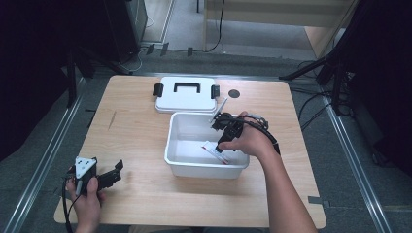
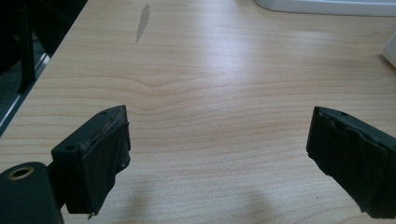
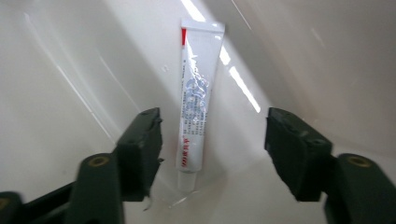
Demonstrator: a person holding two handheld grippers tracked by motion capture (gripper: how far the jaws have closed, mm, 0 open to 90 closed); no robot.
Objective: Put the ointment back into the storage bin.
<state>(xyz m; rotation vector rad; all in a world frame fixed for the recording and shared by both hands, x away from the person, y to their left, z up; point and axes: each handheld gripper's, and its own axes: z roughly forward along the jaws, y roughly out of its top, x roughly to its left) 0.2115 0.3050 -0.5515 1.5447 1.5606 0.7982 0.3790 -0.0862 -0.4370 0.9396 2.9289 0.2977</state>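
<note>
Here, on a light wooden table (image 1: 136, 141), an open white plastic bin (image 1: 175, 145) near the middle, its white lid (image 1: 187, 99) with black handle and black side clips lying flat just behind it, touching or nearly touching the bin's far rim. Inside the bin, flat on the bottom, a white tube (image 3: 196, 100) with red trim and small print, cap end toward the camera in the right gripper view, crimped end away; also seen in the high view as a white and red strip (image 1: 214, 151) on the bin floor. Reaching down into the bin from the right side, the right gripper (image 3: 212, 149), held by the right hand (image 1: 250, 141), fingers spread apart on either side of the tube's cap end, left finger (image 3: 140, 149) close beside it, clamping nothing. Resting low at the near left corner of the table, well apart from the bin, the left gripper (image 2: 217, 161) in the left hand (image 1: 87, 199), grey three-cornered plate on top, fingers wide open over bare wood, empty. Beyond the lid, a small dark round spot (image 1: 234, 93) on the table.
</note>
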